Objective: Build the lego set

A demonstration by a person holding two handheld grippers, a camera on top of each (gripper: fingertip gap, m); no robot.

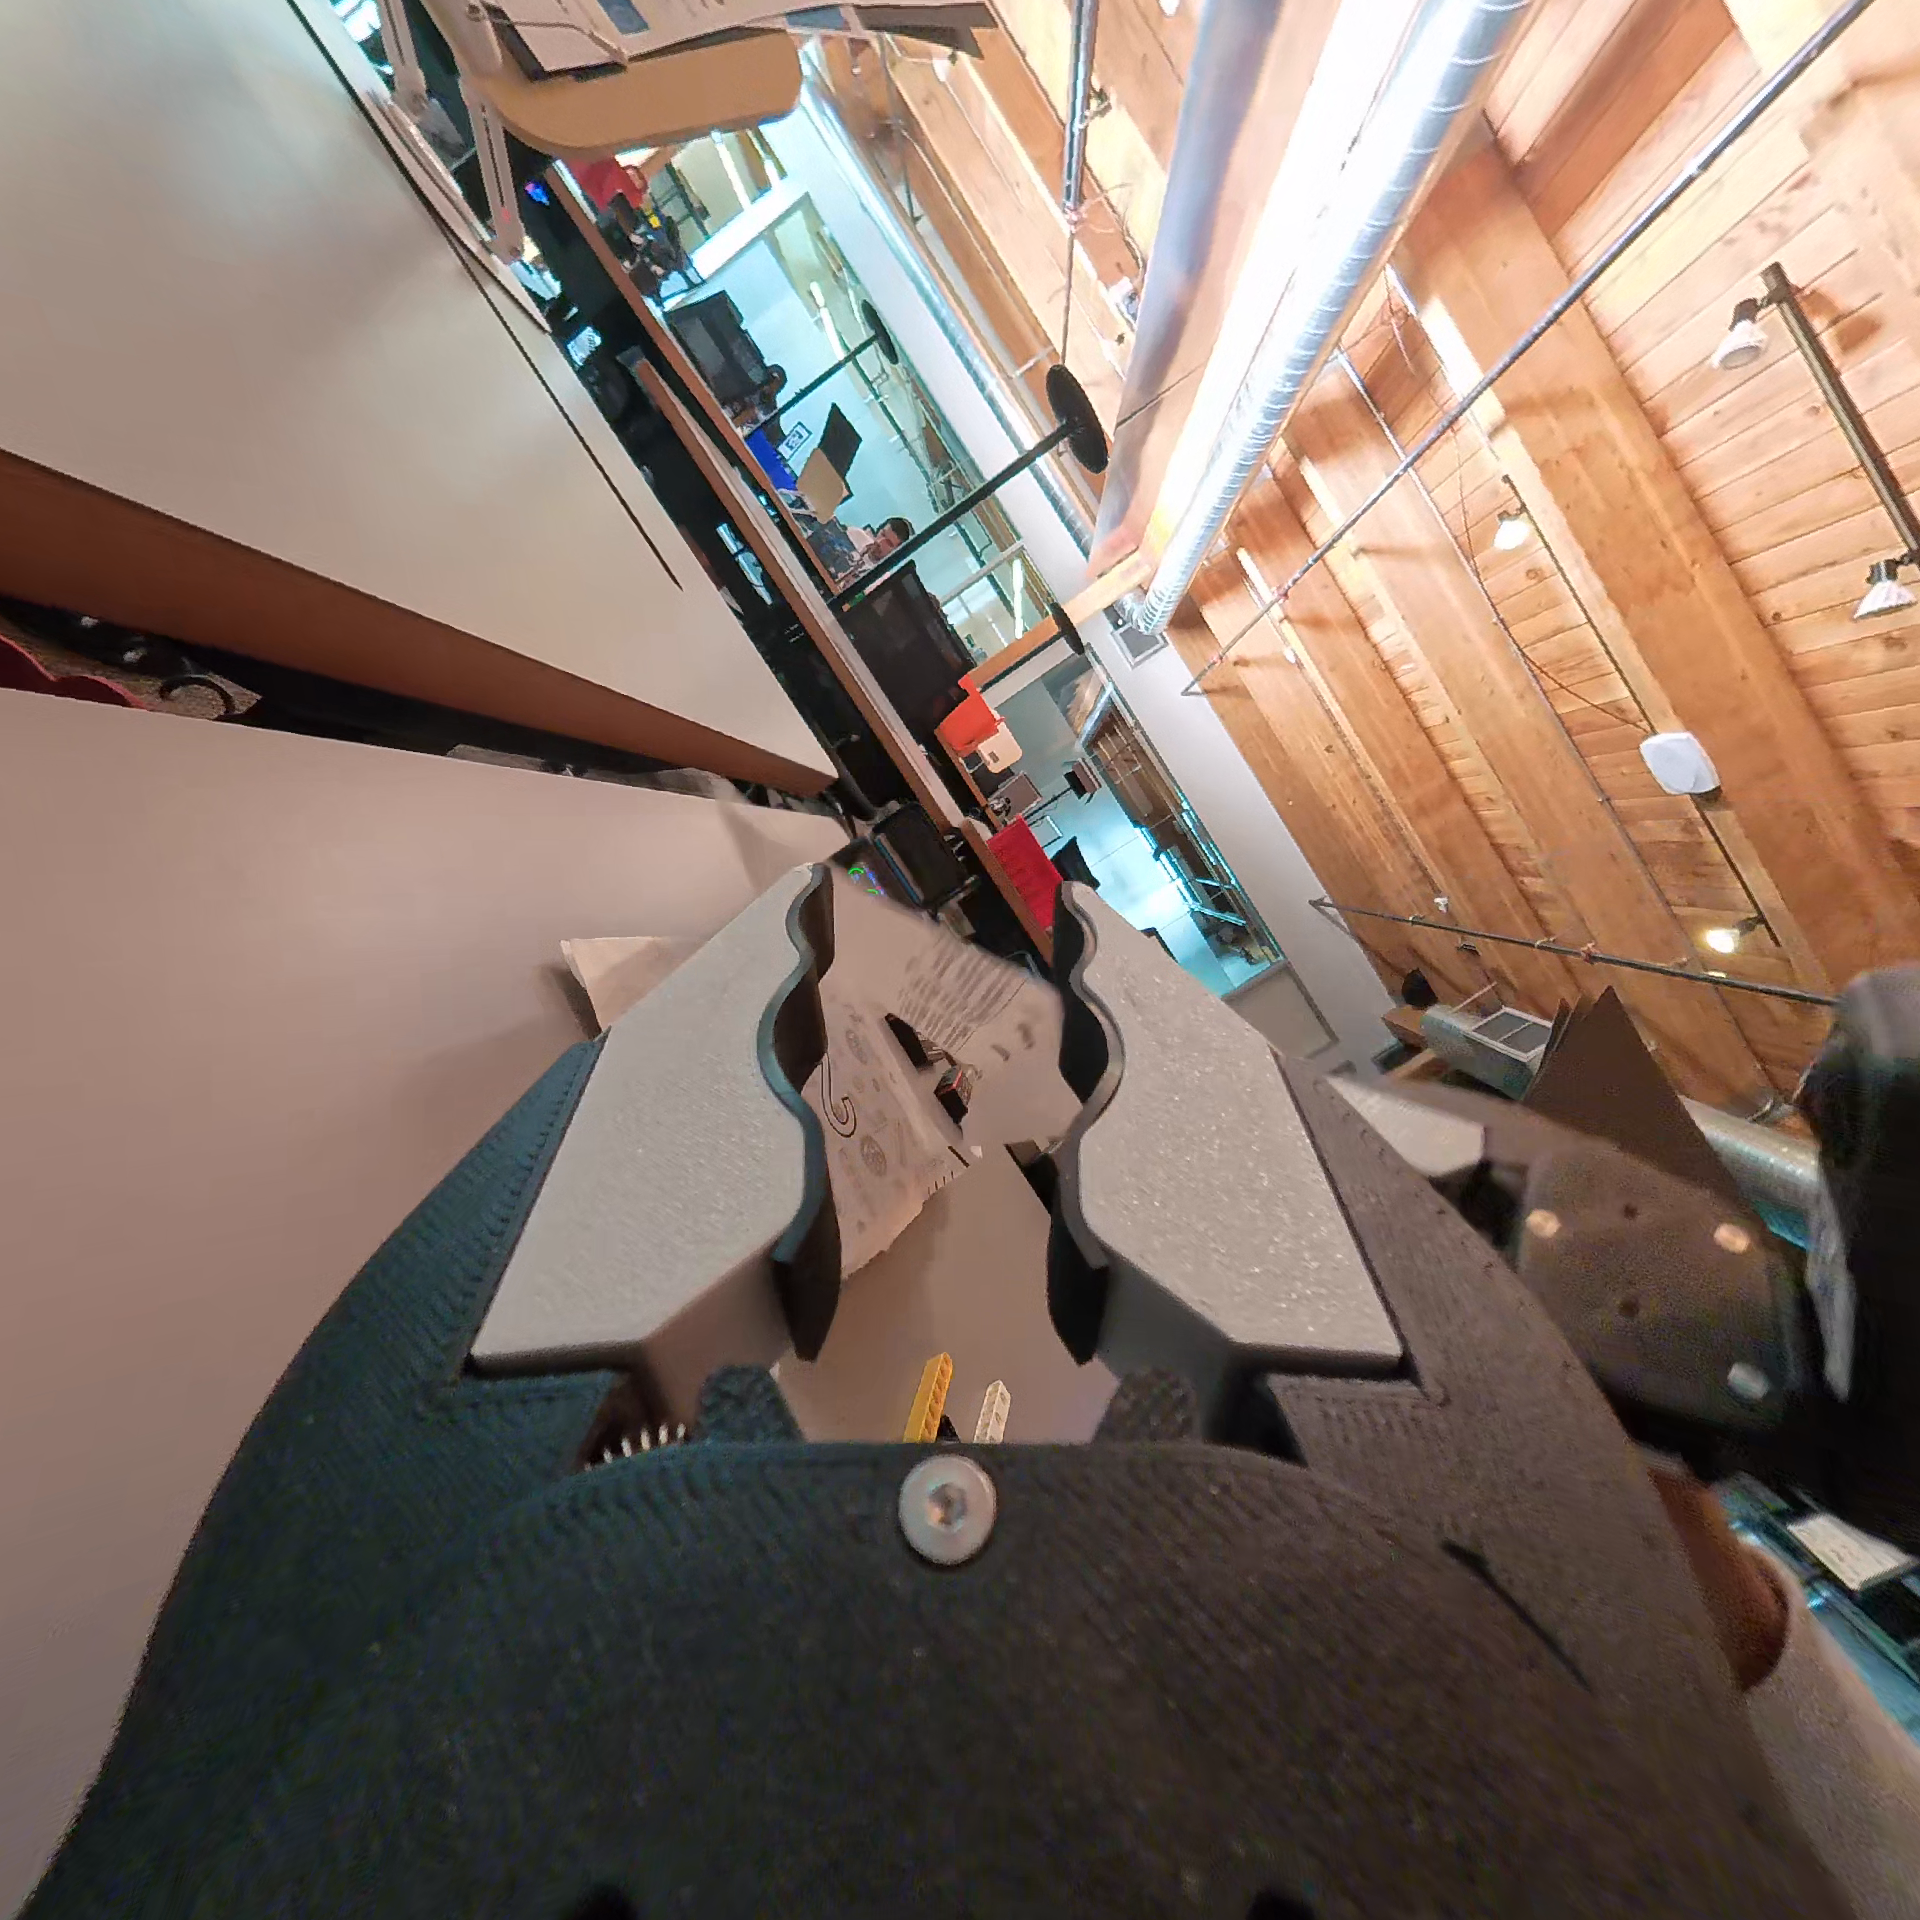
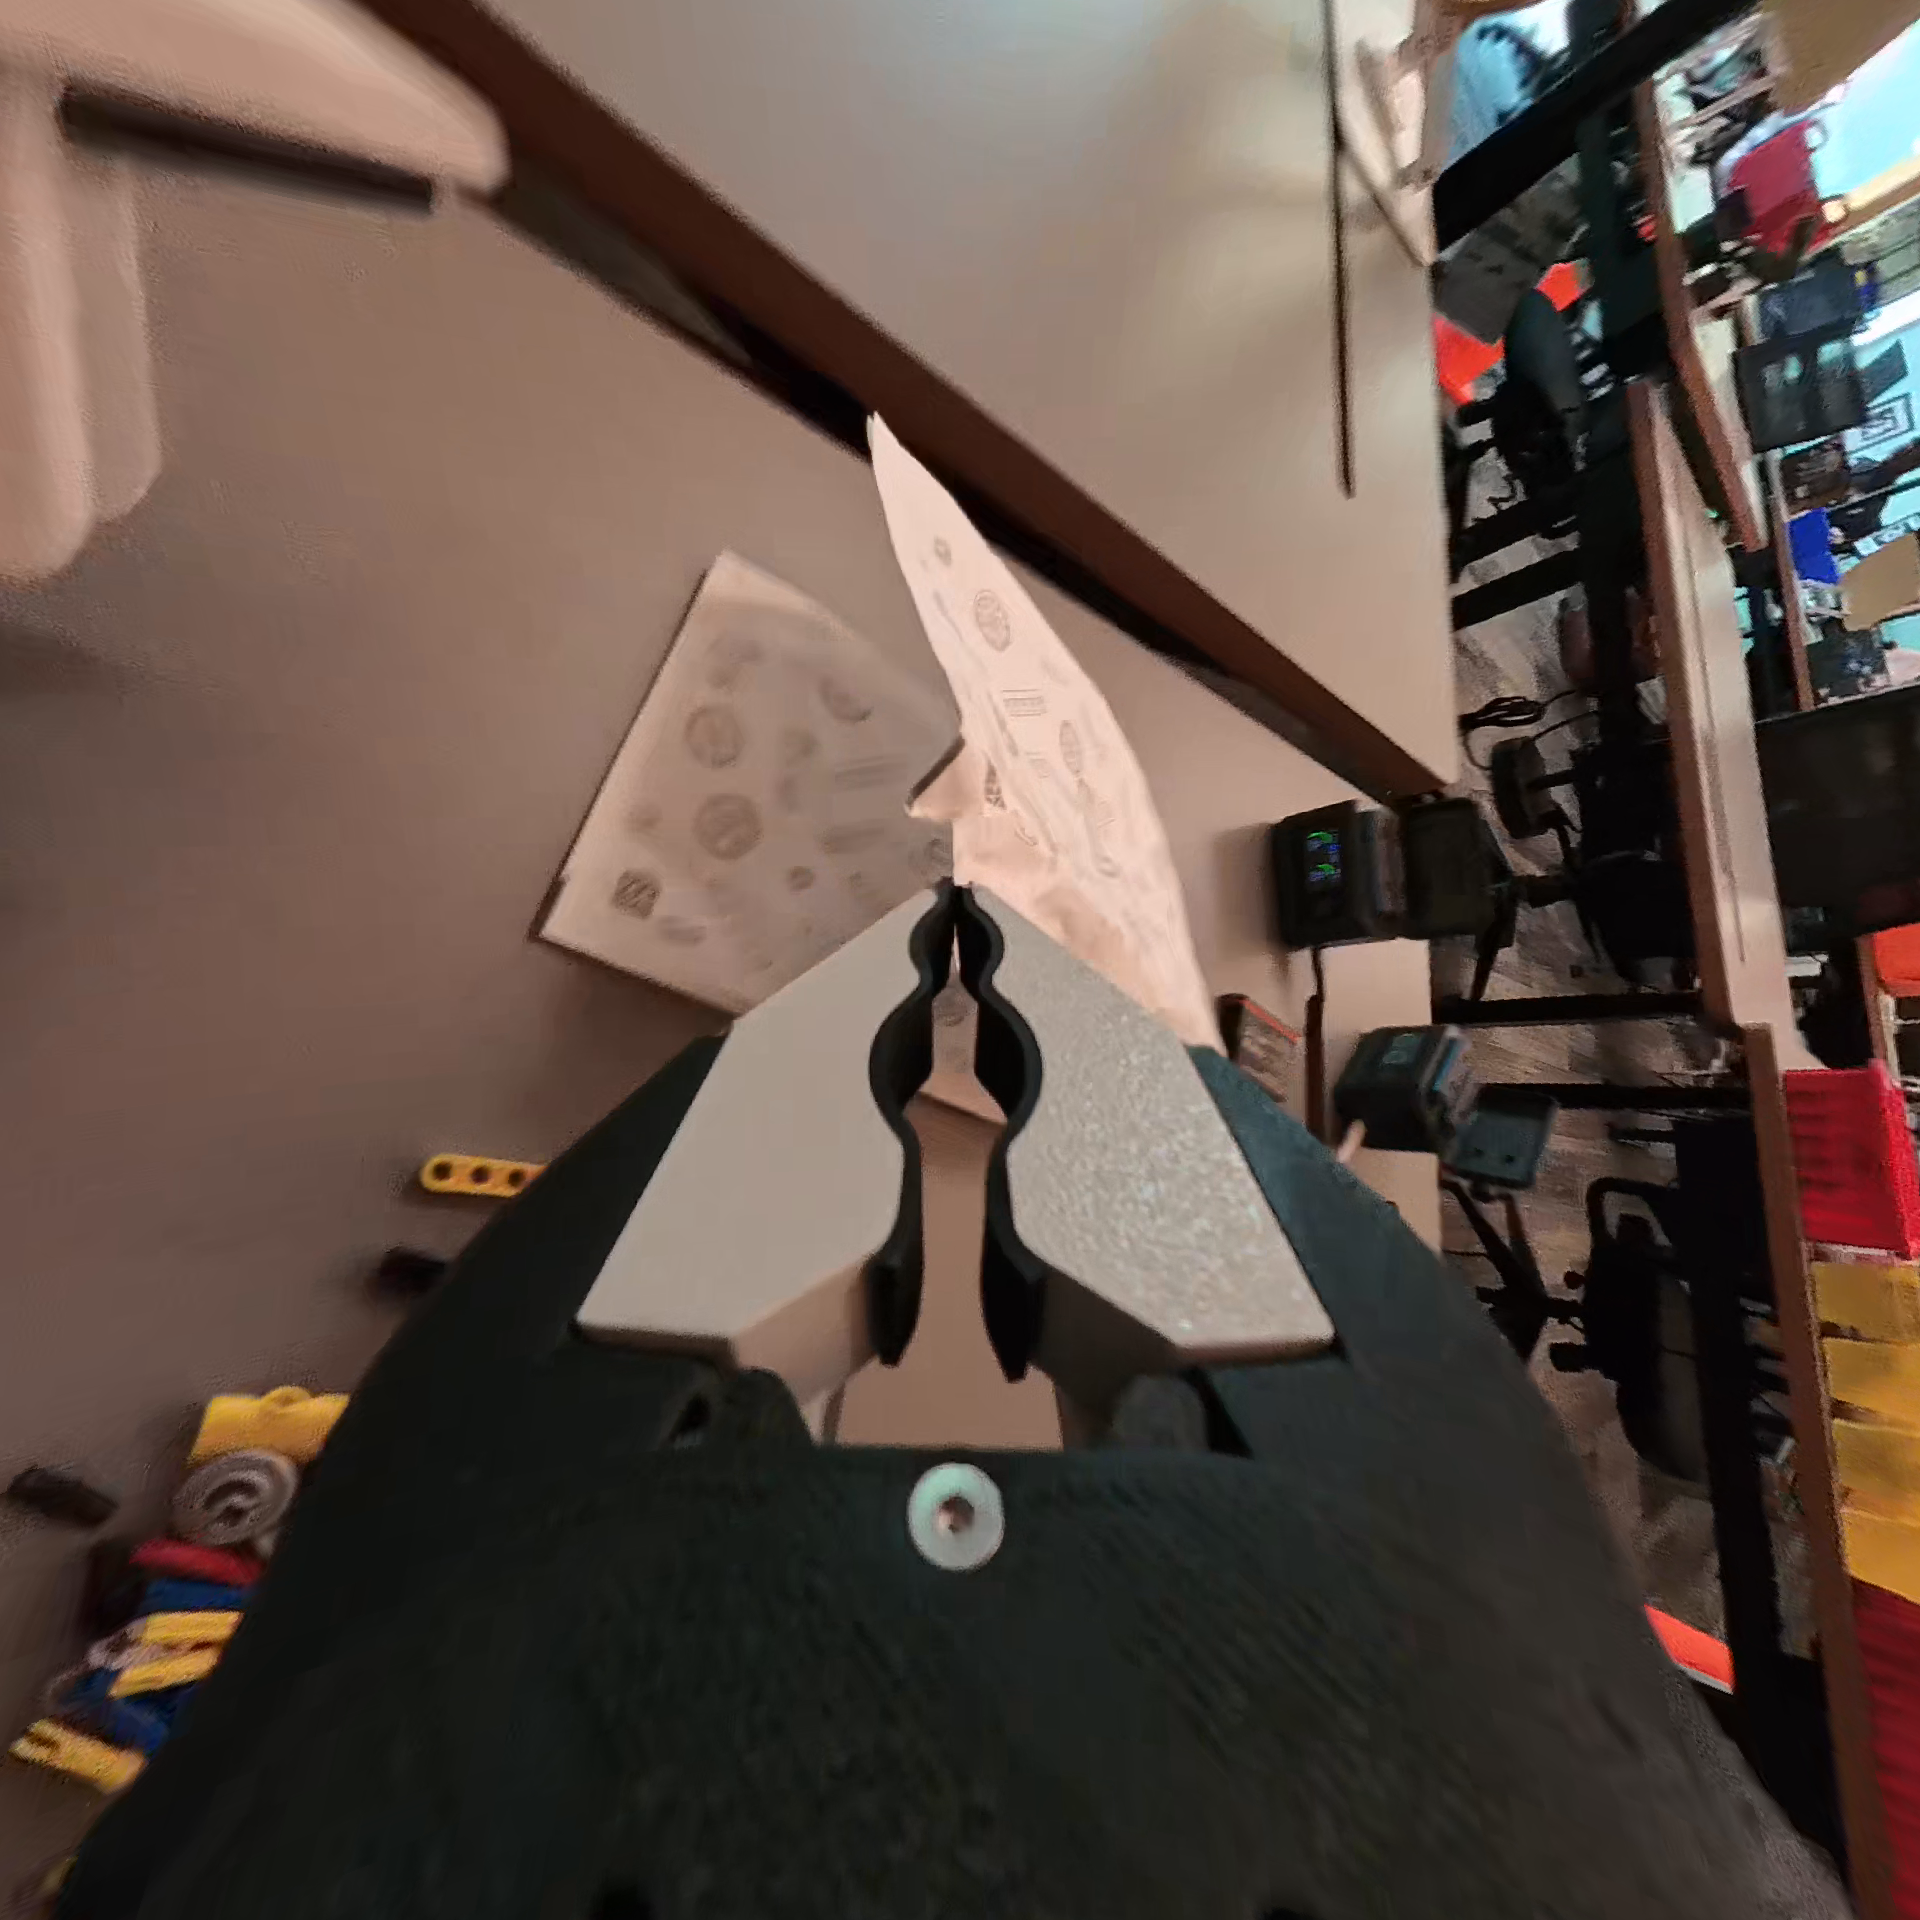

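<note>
My right gripper (image 2: pixel 956 894) is shut on the lower edge of a white printed paper bag (image 2: pixel 1039 748) and holds it up off the table. In the left wrist view the same bag (image 1: pixel 935 1039) hangs between the wide-open fingers of my left gripper (image 1: pixel 945 899); I cannot tell if it touches them. The right gripper (image 1: pixel 1382 1117) shows at the right there. A second printed bag (image 2: pixel 748 790) lies flat on the table. A yellow beam (image 2: pixel 478 1174) and a white beam (image 1: pixel 992 1408) lie loose. A partly built model (image 2: pixel 177 1579) sits at lower left.
Small black pieces (image 2: pixel 405 1270) lie near the yellow beam. The grey table (image 2: pixel 312 727) ends at a gap before a second table (image 2: pixel 1039 260). Small black devices with screens (image 2: pixel 1330 862) stand at the table's far edge. A gloved hand (image 1: pixel 1870 1091) holds the right gripper. About 12 centimetres separates my left fingertips from my right. My right tips are roughly 20 centimetres from the partly built model (image 2: pixel 177 1579).
</note>
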